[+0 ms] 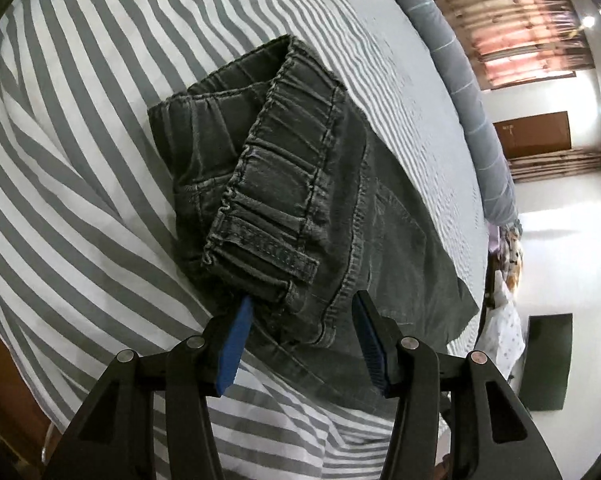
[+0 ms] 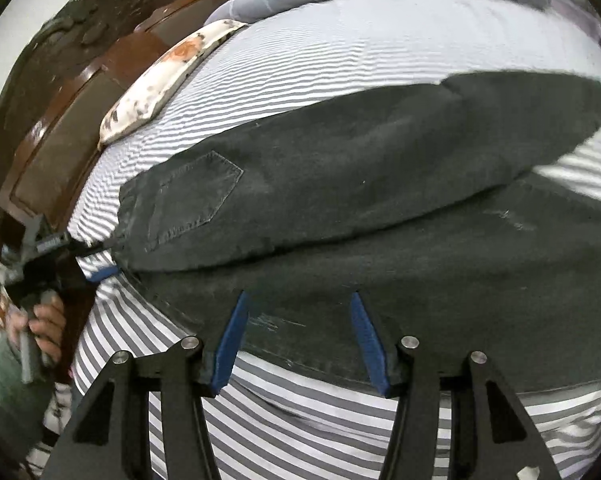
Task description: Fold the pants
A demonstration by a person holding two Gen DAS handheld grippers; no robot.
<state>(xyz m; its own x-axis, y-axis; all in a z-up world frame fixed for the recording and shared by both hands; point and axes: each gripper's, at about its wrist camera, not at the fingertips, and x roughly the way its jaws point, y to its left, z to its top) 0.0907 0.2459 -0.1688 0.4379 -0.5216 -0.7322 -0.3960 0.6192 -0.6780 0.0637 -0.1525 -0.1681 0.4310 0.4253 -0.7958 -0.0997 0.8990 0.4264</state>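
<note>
Dark grey jeans (image 2: 380, 184) lay folded lengthwise on the striped bedsheet (image 1: 80, 160); the left claw (image 1: 302, 308) and right claw (image 2: 298, 308) both stood apart, gripping nothing.

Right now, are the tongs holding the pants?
Left tongs: open at the pants' waistband, gripping nothing.
Right tongs: open over the pants, gripping nothing.

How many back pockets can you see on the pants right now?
1: a patch pocket near the waist end of the pants, on the upper folded leg. Another may be hidden underneath.

open striped bedsheet (image 1: 80, 184), pants (image 1: 284, 184) mid-bed
</note>
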